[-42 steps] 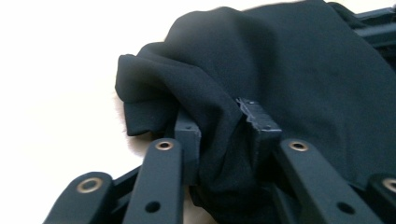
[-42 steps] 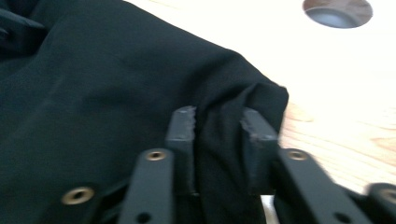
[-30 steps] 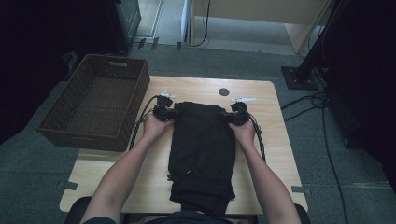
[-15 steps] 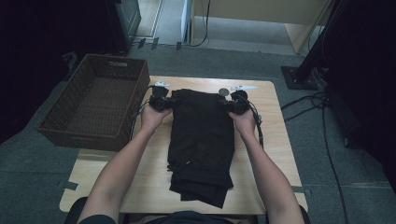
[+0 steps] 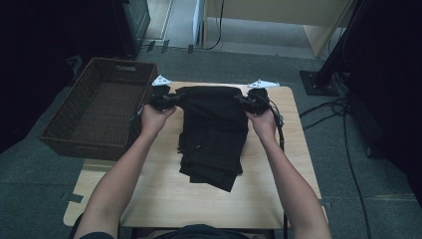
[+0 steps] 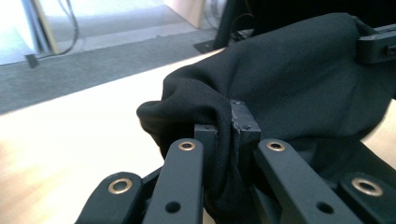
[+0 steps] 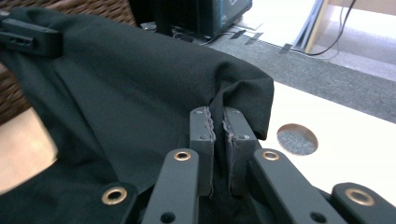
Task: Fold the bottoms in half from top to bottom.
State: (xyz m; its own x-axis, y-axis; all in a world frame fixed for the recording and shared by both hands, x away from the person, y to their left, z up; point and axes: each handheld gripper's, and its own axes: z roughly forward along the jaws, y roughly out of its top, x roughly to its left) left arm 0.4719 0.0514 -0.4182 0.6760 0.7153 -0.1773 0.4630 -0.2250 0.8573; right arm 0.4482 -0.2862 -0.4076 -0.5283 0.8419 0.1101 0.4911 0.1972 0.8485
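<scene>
A black folded garment (image 5: pixel 211 129) is lifted by its far edge off the wooden table (image 5: pixel 164 194), and its lower folds still hang down to the tabletop. My left gripper (image 5: pixel 175 98) is shut on the garment's far left corner, my right gripper (image 5: pixel 242 99) on the far right corner. In the left gripper view the jaws (image 6: pixel 229 126) pinch a fold of the black cloth (image 6: pixel 289 84) and have just closed a little tighter on it. The right gripper view has its jaws (image 7: pixel 218 123) clamped on a fold of the cloth (image 7: pixel 121 93).
A brown wicker basket (image 5: pixel 99 107) stands on the floor by the table's left side. A round hole (image 7: pixel 297 139) is cut in the tabletop near the right gripper. Cables (image 5: pixel 343 124) run over the floor on the right. Dark furniture stands at the back.
Both hands have risen and moved toward the far edge of the table, drawing the garment's top edge up and away. More of the cloth hangs free of the table.
</scene>
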